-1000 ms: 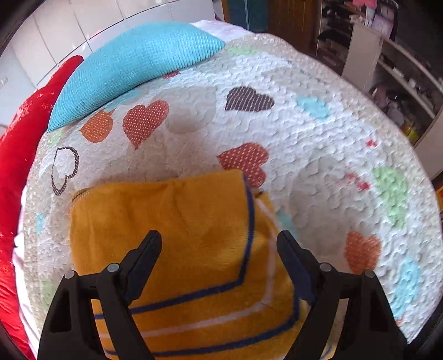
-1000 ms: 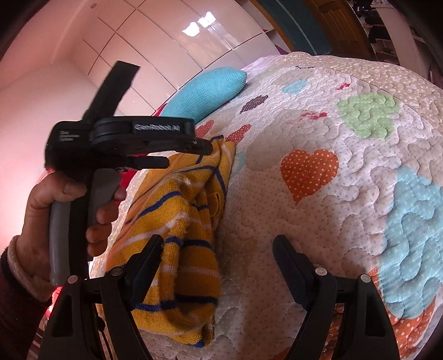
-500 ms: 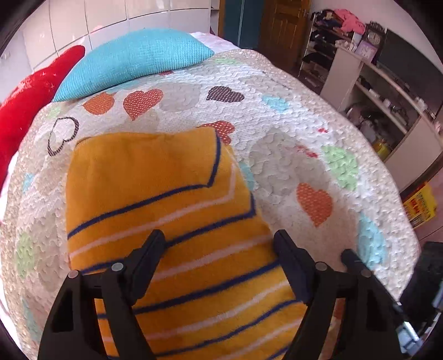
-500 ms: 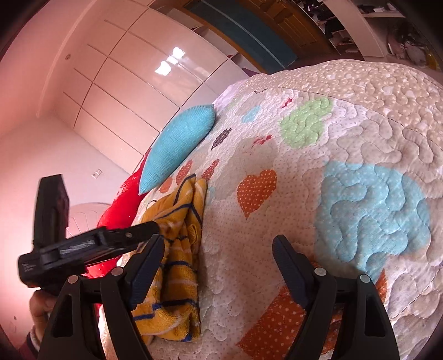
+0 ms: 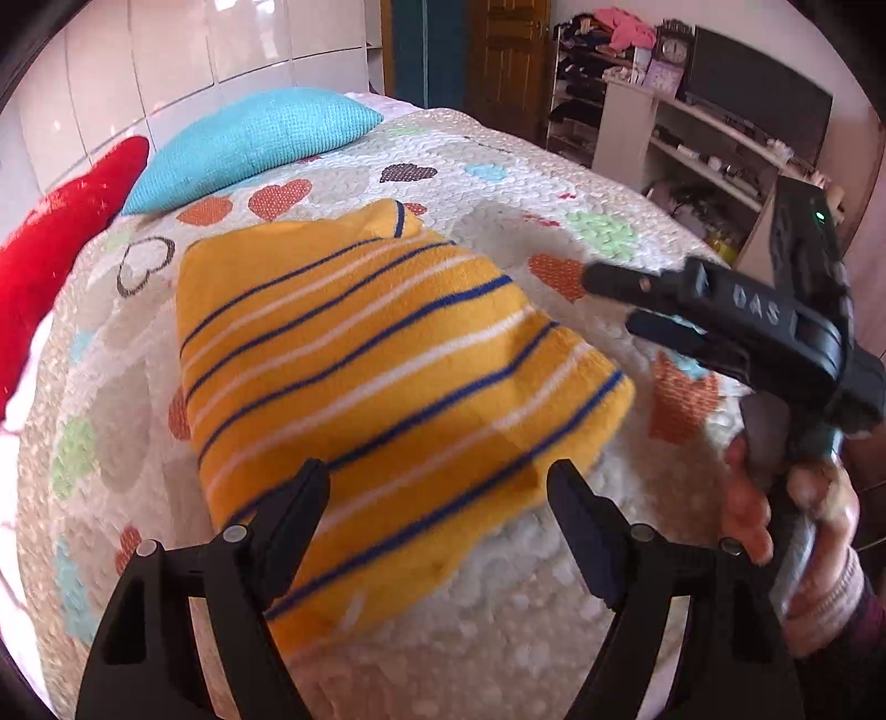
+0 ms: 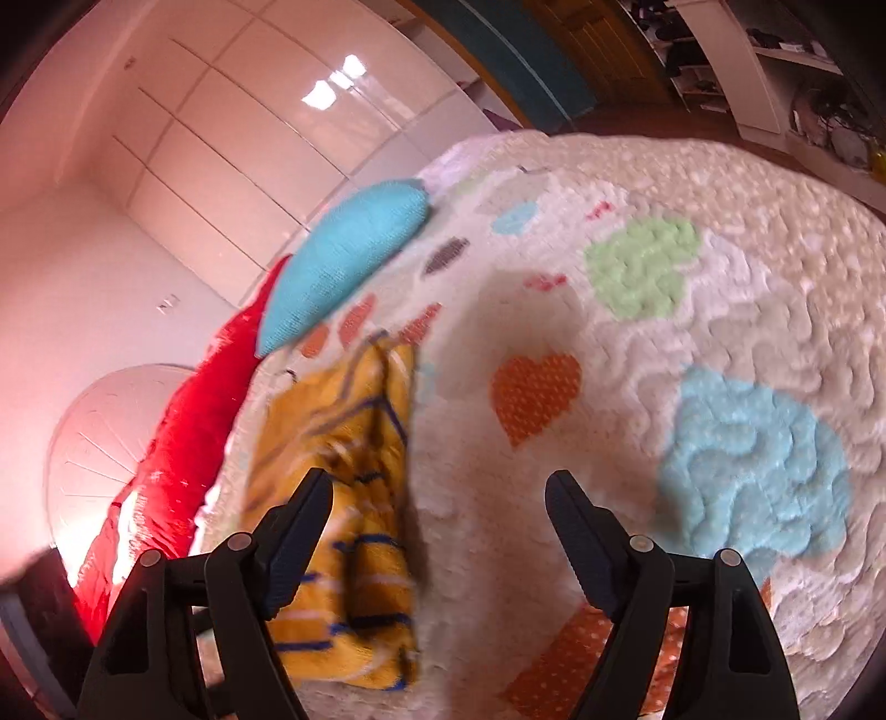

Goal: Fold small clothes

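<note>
Left wrist view: bed (image 5: 554, 609) under a white quilt (image 5: 498, 183) printed with coloured hearts, glossy white wardrobe doors (image 5: 232, 50) at its head, open shelves (image 5: 692, 160) crowded with small items along the far right, a brown door (image 5: 509, 55) behind. Counted: one folded yellow sweater (image 5: 376, 376) with blue and white stripes, lying flat mid-bed; one blue pillow (image 5: 249, 138); one red pillow (image 5: 55, 232) beside it at the left edge. Left hand-held gripper (image 5: 437, 531) spread wide, hovering above the sweater's near edge, gripping nothing. Right hand-held gripper (image 5: 609, 302) at the right, in a hand (image 5: 797, 509), tips off the sweater's right side above the quilt. Right wrist view: same sweater (image 6: 343, 498) low left, somewhat blurred; right hand-held gripper (image 6: 440, 531) spread wide, holding nothing.
</note>
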The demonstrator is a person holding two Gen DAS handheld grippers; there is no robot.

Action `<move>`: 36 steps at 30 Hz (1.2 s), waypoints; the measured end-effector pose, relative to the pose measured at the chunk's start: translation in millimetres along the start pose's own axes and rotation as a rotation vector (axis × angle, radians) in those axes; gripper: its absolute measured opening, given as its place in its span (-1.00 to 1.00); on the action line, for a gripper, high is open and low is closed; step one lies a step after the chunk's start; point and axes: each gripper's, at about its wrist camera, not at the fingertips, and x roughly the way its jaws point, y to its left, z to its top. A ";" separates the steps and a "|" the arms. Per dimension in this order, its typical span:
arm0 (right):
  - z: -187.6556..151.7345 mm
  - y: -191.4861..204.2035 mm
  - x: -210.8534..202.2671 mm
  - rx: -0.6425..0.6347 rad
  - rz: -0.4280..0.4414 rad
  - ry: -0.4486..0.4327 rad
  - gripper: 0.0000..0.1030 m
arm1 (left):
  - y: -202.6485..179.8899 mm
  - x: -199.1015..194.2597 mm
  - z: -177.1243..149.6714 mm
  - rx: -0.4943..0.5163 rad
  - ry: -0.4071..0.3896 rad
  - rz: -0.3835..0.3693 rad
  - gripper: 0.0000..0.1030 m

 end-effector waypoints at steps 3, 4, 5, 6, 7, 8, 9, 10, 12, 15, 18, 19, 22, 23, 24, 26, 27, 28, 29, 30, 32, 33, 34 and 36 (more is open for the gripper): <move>19.6 36.6 5.5 -0.037 0.158 0.020 0.63 | 15.9 -19.2 -26.3 -0.067 -0.017 -0.011 0.56; 23.1 47.2 16.2 -0.030 0.237 0.063 0.63 | 21.4 -22.1 -34.0 -0.089 -0.020 0.001 0.56; 23.8 57.1 30.8 -0.022 0.312 0.124 0.63 | 26.4 -23.8 -41.1 -0.112 -0.019 0.012 0.55; 21.2 66.3 48.1 -0.013 0.378 0.195 0.63 | 31.4 -24.6 -47.2 -0.136 -0.015 0.013 0.56; 16.3 73.6 66.4 -0.005 0.427 0.262 0.63 | 35.9 -25.2 -53.0 -0.160 -0.011 0.007 0.56; 10.0 77.7 85.2 0.005 0.455 0.323 0.63 | 40.4 -25.6 -58.0 -0.186 -0.008 0.003 0.56; 3.3 76.4 103.2 0.027 0.460 0.373 0.62 | 44.8 -26.2 -62.7 -0.212 -0.008 0.003 0.56; -1.8 69.3 117.3 0.057 0.436 0.398 0.41 | 48.9 -26.7 -66.8 -0.236 -0.006 0.003 0.56; -3.8 42.8 125.6 0.120 0.378 0.367 -0.54 | 57.5 -28.9 -74.3 -0.274 -0.002 0.002 0.56; -4.3 -19.7 115.4 0.304 0.381 0.289 -1.00 | 71.8 -36.7 -83.2 -0.312 -0.010 0.001 0.56; 2.0 -47.8 82.7 0.322 0.244 0.215 -0.55 | 86.4 -42.1 -89.7 -0.345 -0.019 -0.001 0.56; 3.8 -48.7 72.5 0.300 0.172 0.206 0.08 | 90.3 -43.3 -91.7 -0.356 -0.021 -0.005 0.56; 1.9 -32.9 43.6 0.236 0.216 0.159 0.19 | 98.7 -44.4 -95.6 -0.390 -0.025 -0.009 0.56; -0.8 -20.9 35.8 0.189 0.220 0.145 0.19 | 100.0 -44.1 -95.8 -0.399 -0.029 -0.010 0.56; -5.0 -7.7 29.7 0.142 0.234 0.138 0.21 | 100.5 -44.5 -96.5 -0.408 -0.032 -0.011 0.56; -18.7 18.5 26.8 0.063 0.292 0.163 0.22 | 99.0 -43.3 -96.3 -0.418 -0.029 -0.015 0.56; -28.0 28.8 30.5 0.035 0.327 0.196 0.26 | 97.1 -42.7 -95.5 -0.417 -0.027 -0.017 0.56; -36.0 34.4 34.9 0.015 0.351 0.241 0.27 | 93.8 -43.1 -95.0 -0.413 -0.025 -0.015 0.56; -46.4 35.9 44.5 0.003 0.346 0.285 0.27 | 91.5 -43.6 -93.7 -0.405 -0.026 -0.012 0.56; -55.2 30.9 51.8 -0.006 0.305 0.310 0.25 | 89.5 -45.2 -92.9 -0.398 -0.032 -0.009 0.56; -63.1 10.7 54.8 0.011 0.265 0.303 -0.23 | 90.4 -46.6 -89.0 -0.395 -0.045 -0.009 0.56; -63.2 -0.4 50.2 0.036 0.258 0.299 -0.41 | 91.8 -48.2 -88.4 -0.400 -0.051 -0.015 0.56; -63.0 -10.0 42.3 0.065 0.255 0.292 -0.42 | 94.4 -49.0 -88.3 -0.407 -0.056 -0.021 0.56; -57.4 -19.8 24.8 0.094 0.223 0.275 -0.34 | 100.7 -47.2 -88.9 -0.423 -0.056 -0.028 0.58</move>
